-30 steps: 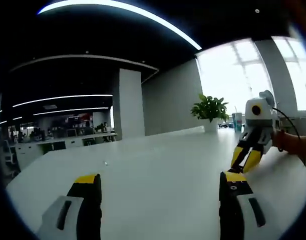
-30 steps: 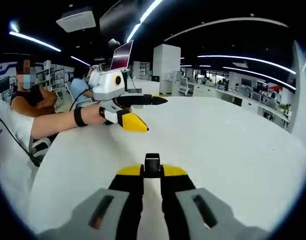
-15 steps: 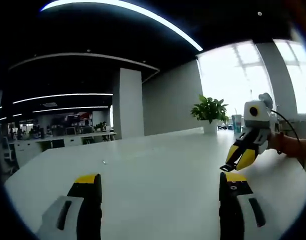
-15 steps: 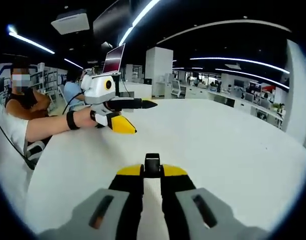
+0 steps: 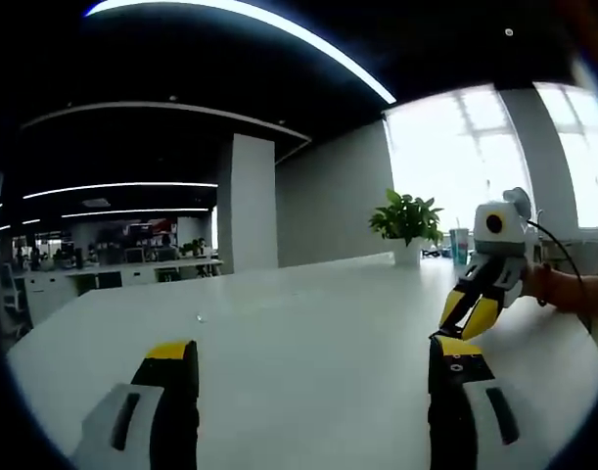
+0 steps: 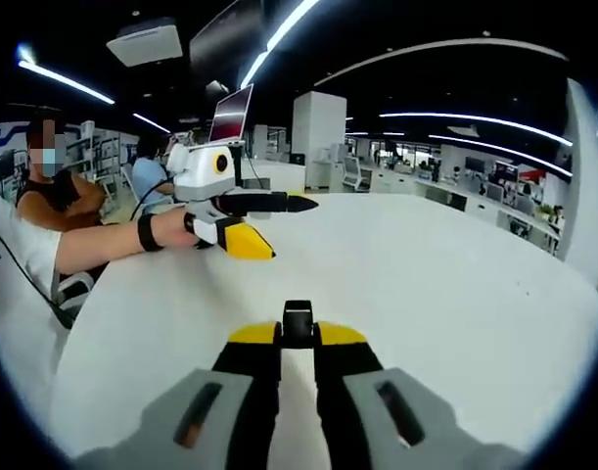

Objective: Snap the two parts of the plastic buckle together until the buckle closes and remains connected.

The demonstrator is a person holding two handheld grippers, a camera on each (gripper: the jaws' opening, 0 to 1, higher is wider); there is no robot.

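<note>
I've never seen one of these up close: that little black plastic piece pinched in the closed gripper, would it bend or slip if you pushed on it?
The black buckle piece looks like hard moulded plastic, so probably stiff rather than floppy. It is small next to the right gripper pinching it, so likely very light. Its surface looks smooth, so it might slide or twist if pushed off-centre.

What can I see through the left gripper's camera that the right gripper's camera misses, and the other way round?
The left gripper view has a potted plant by bright windows at the table's far edge, and its own jaws stand wide apart with nothing between them.

The right gripper view has a small black buckle part pinched between its closed jaws, a seated person at the side, and a raised monitor behind.

Both share the white table, and each catches the other gripper: the right gripper in the left gripper view, the left gripper in the right.
</note>
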